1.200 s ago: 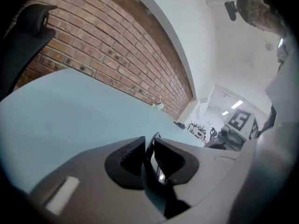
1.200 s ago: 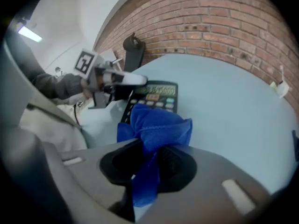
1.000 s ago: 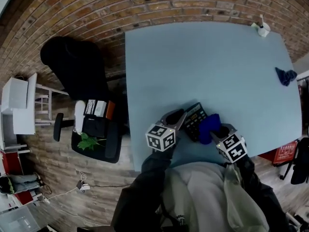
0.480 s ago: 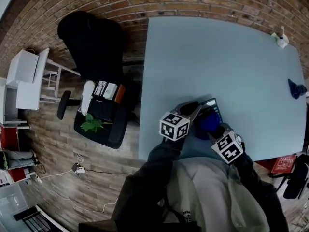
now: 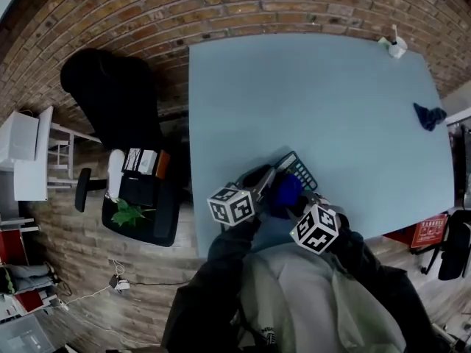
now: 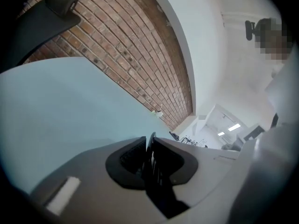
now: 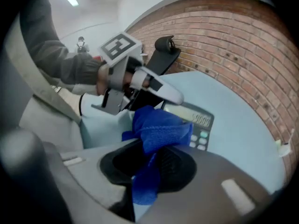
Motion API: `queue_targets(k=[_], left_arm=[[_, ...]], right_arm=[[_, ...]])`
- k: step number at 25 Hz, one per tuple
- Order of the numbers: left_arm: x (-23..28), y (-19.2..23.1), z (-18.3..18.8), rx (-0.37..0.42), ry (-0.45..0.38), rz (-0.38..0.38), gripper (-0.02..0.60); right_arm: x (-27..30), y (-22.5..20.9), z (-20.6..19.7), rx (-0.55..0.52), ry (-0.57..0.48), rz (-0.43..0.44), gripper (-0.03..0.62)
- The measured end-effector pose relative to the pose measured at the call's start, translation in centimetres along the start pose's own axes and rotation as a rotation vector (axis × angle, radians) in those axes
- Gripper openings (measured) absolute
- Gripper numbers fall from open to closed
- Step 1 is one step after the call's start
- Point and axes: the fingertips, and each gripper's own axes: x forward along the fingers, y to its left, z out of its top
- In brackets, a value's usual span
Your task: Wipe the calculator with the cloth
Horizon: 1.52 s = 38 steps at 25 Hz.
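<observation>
While the right gripper (image 7: 152, 164) pinches a bunched blue cloth (image 7: 159, 127) just this side of the calculator (image 7: 196, 120), wad pushed forward, likely for rubbing, the left gripper (image 6: 149, 146) has just been closing its jaws on the calculator's left side, seemingly to steady it. Calculator sits between both grippers, over the table (image 5: 316, 94). Well beyond the calculator: a spare dark cloth (image 5: 429, 115), untouched.

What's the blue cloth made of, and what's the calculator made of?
The blue cloth looks like soft woven fabric, maybe microfibre: fine grainy weave, bunched folds. The calculator looks like hard dark matte plastic, with a glossy display window; its buttons could be plastic or rubber.
</observation>
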Motion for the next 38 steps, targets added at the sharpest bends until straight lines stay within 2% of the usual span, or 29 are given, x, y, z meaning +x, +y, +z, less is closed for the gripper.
queue_targets(k=[3, 5, 7, 10, 11, 12, 15, 17, 19, 21, 23, 27, 30, 33, 38], left_arm=[[-0.2, -0.3, 0.3, -0.002, -0.009, -0.032, 0.046], [-0.3, -1.0, 0.7, 0.028, -0.016, -0.054, 0.039], [-0.4, -2.2, 0.8, 0.094, -0.016, -0.088, 0.038], [-1.0, -3.8, 0.9, 0.182, -0.035, -0.145, 0.037], [-1.2, -3.9, 1.0, 0.187, -0.047, -0.154, 0.037], [-1.3, -3.9, 1.2, 0.183, -0.056, -0.153, 0.038], [-1.5, -2.9, 1.2, 0.170, -0.055, -0.116, 0.037], [-1.5, -2.6, 0.9, 0.159, -0.044, -0.106, 0.037], [-1.5, -2.5, 1.0, 0.145, -0.056, -0.117, 0.038], [-1.6, -2.7, 1.5, 0.137, -0.084, -0.140, 0.037], [-1.9, -3.7, 1.8, 0.173, -0.098, -0.205, 0.037], [-2.7, -6.2, 2.1, 0.299, -0.071, -0.330, 0.037], [-3.3, -6.9, 2.4, 0.321, -0.076, -0.367, 0.037], [-3.8, -6.3, 3.2, 0.302, -0.121, -0.355, 0.037], [-4.2, -3.9, 3.7, 0.156, -0.177, -0.290, 0.037]], right_arm=[[-0.3, 2.4, -3.7, -0.030, 0.096, 0.067, 0.087], [-1.4, 2.0, -4.5, -0.009, 0.078, 0.048, 0.087], [-3.4, -1.1, -3.5, 0.105, -0.046, -0.037, 0.087], [-6.2, -8.3, -0.5, 0.297, -0.307, -0.204, 0.087], [-6.3, -10.0, 0.1, 0.323, -0.345, -0.230, 0.086], [-5.8, -10.7, 0.5, 0.316, -0.341, -0.233, 0.086], [-2.6, -9.1, -1.0, 0.214, -0.182, -0.172, 0.086], [-1.7, -6.9, -3.3, 0.232, -0.107, -0.121, 0.086], [-1.5, -4.0, -6.0, 0.276, -0.019, -0.022, 0.086], [-1.6, -1.6, -8.2, 0.276, 0.051, 0.062, 0.086], [-2.4, -2.1, -8.8, 0.317, 0.004, 0.041, 0.086], [-5.9, -9.8, -5.4, 0.457, -0.278, -0.099, 0.086], [-7.1, -13.3, -1.4, 0.399, -0.443, -0.091, 0.086], [-5.1, -11.9, 0.3, 0.292, -0.435, 0.032, 0.086], [-1.8, -5.3, -3.0, 0.279, -0.305, 0.216, 0.086]])
